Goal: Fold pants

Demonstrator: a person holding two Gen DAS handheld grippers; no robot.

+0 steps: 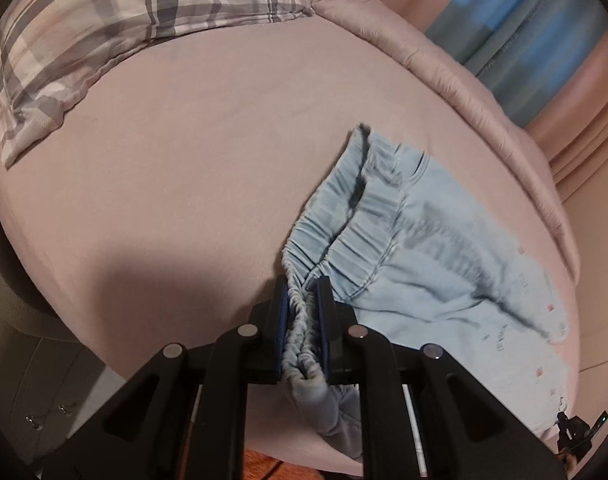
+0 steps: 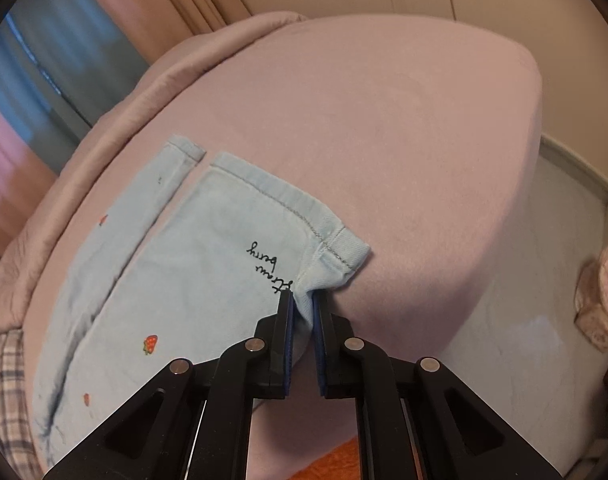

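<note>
Left tongs (image 1: 302, 300) are pinching tight on the gathered waistband of the pants (image 1: 435, 264); right tongs (image 2: 302, 304) are clamping a leg hem. One pair of pants is lying across the pink bed (image 1: 184, 184), beside one plaid pillow (image 1: 104, 28).

Before me lies a bed (image 1: 184, 184) under a pink sheet, a plaid pillow (image 1: 104, 32) at its head, a pink quilt (image 1: 443, 64) bunched along its far edge, and curtains (image 1: 543, 40) hang beyond it.
</note>
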